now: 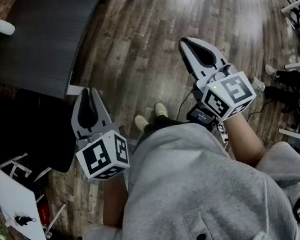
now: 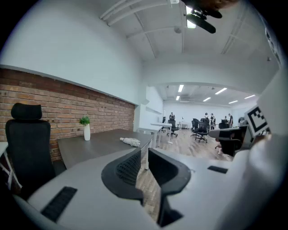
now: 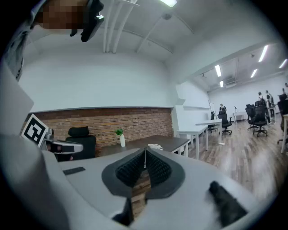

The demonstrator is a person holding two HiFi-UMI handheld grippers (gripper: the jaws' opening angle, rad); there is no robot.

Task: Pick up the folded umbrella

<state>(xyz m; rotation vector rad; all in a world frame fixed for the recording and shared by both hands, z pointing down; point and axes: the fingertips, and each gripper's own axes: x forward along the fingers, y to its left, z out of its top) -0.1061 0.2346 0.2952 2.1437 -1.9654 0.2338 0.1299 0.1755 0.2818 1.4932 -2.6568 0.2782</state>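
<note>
Umbrella [image 2: 131, 141], folded and pale, lies on the dark worktop [image 2: 96, 147], close to the corner on the open-room side. It is lying flat with nothing touching it! Across the worktop, at the edge along the brick wall [image 2: 67, 101], stands a white vase [image 2: 86, 132] with a green sprig in it, well apart from the umbrella. A black office chair [image 2: 26, 143] sits at the near end of the worktop.

Both grippers hang over the wooden floor [image 1: 143, 43], well short of the worktop. The left gripper [image 1: 86, 93] has its fingers slightly spread, a narrow gap between them with only floorboards showing through. The right gripper [image 1: 188, 43] has its fingers pressed together, holding nothing. Below them are the person's grey sweatshirt [image 1: 202, 193] and pale shoes [image 1: 150, 116].
</note>
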